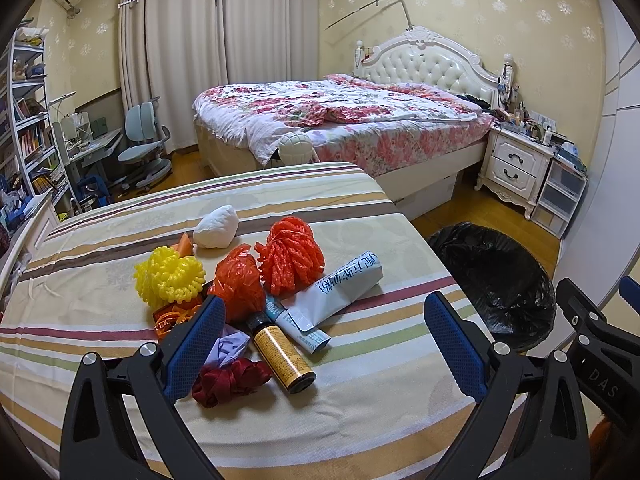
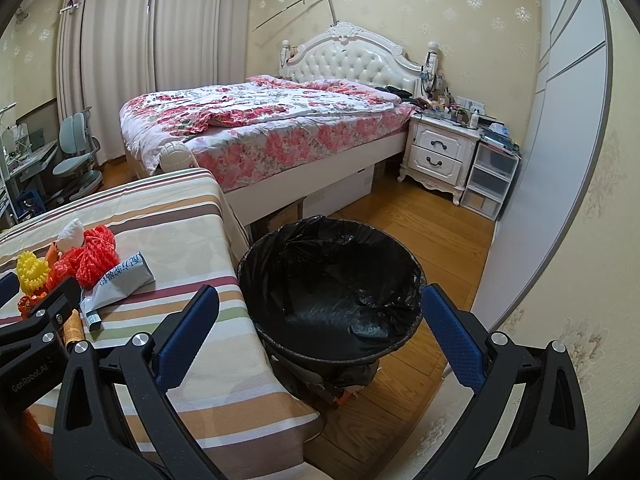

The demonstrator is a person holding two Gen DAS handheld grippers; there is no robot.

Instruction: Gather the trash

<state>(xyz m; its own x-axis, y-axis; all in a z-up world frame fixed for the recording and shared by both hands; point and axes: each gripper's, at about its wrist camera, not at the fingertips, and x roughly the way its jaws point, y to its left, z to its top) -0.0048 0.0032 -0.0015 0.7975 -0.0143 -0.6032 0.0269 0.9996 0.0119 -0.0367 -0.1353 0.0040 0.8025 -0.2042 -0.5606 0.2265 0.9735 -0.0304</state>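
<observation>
Several scraps heaped at twelve o'clock of left gripper [image 1: 324,344], jaws wide for brown bottle [image 1: 282,356]; right gripper [image 2: 320,336] wide, empty over bin [image 2: 332,280], ready for drops.

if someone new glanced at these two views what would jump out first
A bright heap of trash on the striped tabletop: a yellow foam net, an orange foam net and a brown bottle. Right of the table, on the wood floor, stands a black-lined trash bin.
</observation>
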